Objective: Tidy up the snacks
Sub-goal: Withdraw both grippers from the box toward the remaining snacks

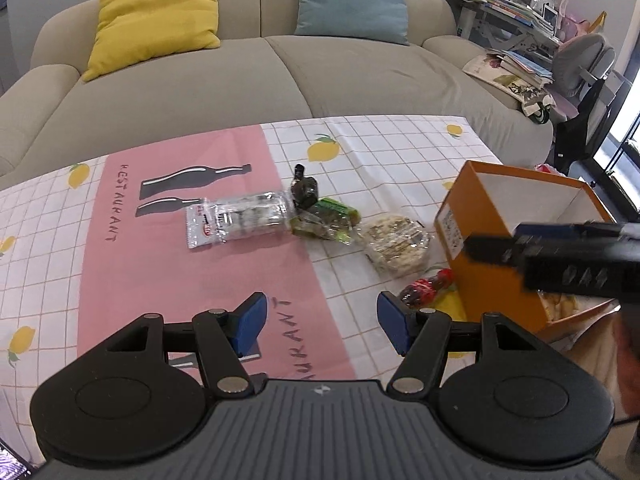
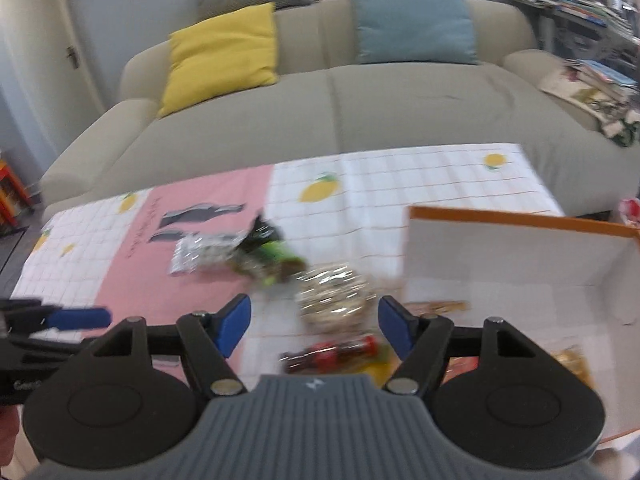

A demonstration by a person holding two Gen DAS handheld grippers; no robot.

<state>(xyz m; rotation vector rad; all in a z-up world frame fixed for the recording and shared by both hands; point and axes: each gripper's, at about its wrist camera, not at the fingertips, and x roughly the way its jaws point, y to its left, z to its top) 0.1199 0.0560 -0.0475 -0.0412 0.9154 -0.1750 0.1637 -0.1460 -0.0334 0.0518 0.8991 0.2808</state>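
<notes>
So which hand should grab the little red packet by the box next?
Probably the right. The right gripper is open, with the red packet lying just below its fingers, beside the orange box. The left gripper, also open, has the packet off to its right.

Right tongs spread wide at lower centre, nothing held. Red-labelled snack packet lies between the fingers. Orange box at right; frame blurred.

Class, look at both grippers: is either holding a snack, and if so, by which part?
Nothing is held. The left gripper and right gripper are both open and empty above the table.
</notes>
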